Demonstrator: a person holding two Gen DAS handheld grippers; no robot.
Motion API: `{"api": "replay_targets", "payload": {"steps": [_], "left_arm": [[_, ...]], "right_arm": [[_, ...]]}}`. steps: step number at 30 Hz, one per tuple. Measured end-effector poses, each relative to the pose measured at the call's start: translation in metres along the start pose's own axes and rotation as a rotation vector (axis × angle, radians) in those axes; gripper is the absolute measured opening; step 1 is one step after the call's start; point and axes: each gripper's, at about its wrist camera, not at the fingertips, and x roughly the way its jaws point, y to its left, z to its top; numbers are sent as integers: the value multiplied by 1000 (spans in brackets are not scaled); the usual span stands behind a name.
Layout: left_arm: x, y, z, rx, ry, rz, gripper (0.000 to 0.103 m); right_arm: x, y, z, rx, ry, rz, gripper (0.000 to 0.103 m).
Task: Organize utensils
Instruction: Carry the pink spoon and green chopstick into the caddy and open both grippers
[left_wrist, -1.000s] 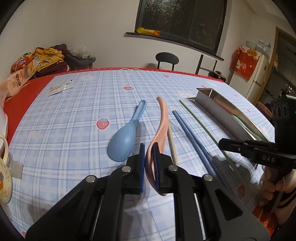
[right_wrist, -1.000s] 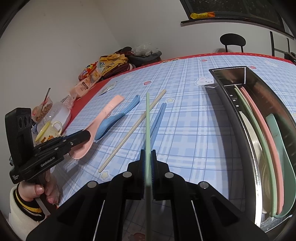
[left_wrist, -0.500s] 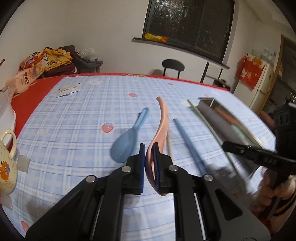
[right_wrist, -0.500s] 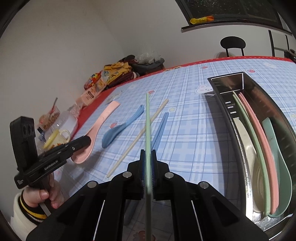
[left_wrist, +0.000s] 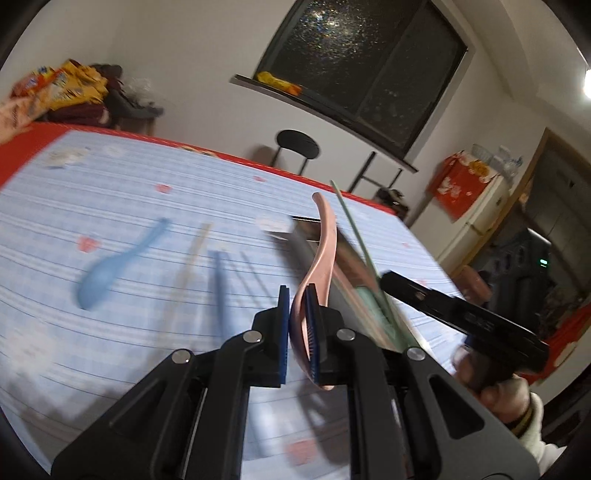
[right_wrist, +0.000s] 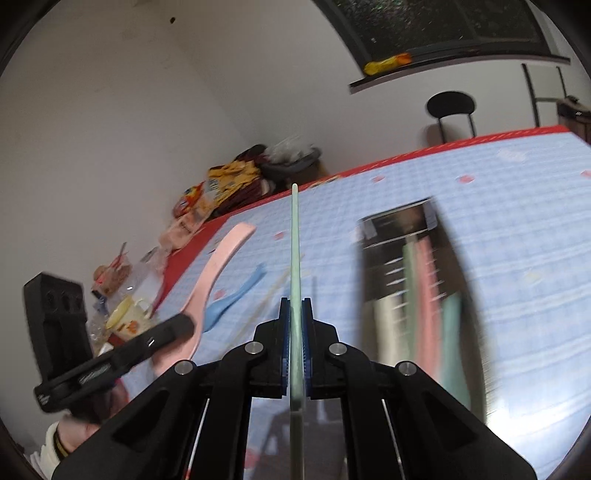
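Both claws clamped, left gripper (left_wrist: 297, 325) on pink spoon (left_wrist: 320, 254), right gripper (right_wrist: 294, 332) on green chopstick (right_wrist: 294, 243); I'd worry they clash entering the metal tray (right_wrist: 397, 218) ahead.

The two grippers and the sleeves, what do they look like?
Both the left gripper and the right gripper are black, angular frames with silver round bolts and blue ribbed pads. Seen from the side, each has a long black body with small pale lettering, too blurred to read. Each wrist wears a white cuff with dark and yellow stripes.
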Motion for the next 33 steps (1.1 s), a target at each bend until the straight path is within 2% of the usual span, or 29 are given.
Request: {"api": "replay_targets", "payload": {"steps": [3, 8, 13, 17, 33], "left_arm": [[17, -25, -6, -35, 3, -44, 13], [51, -51, -19, -118, 28, -84, 13], [76, -52, -31, -216, 47, -86, 13], [90, -49, -39, -258, 62, -54, 13], [98, -51, -42, -258, 49, 18, 14]], "right_arm": [[-7, -30, 11, 23, -8, -35, 6], [-3, -72, 13, 144, 14, 16, 6], [3, -78, 9, 165, 36, 19, 6], [5, -84, 7, 194, 36, -3, 6], [9, -87, 1, 206, 49, -26, 7]]}}
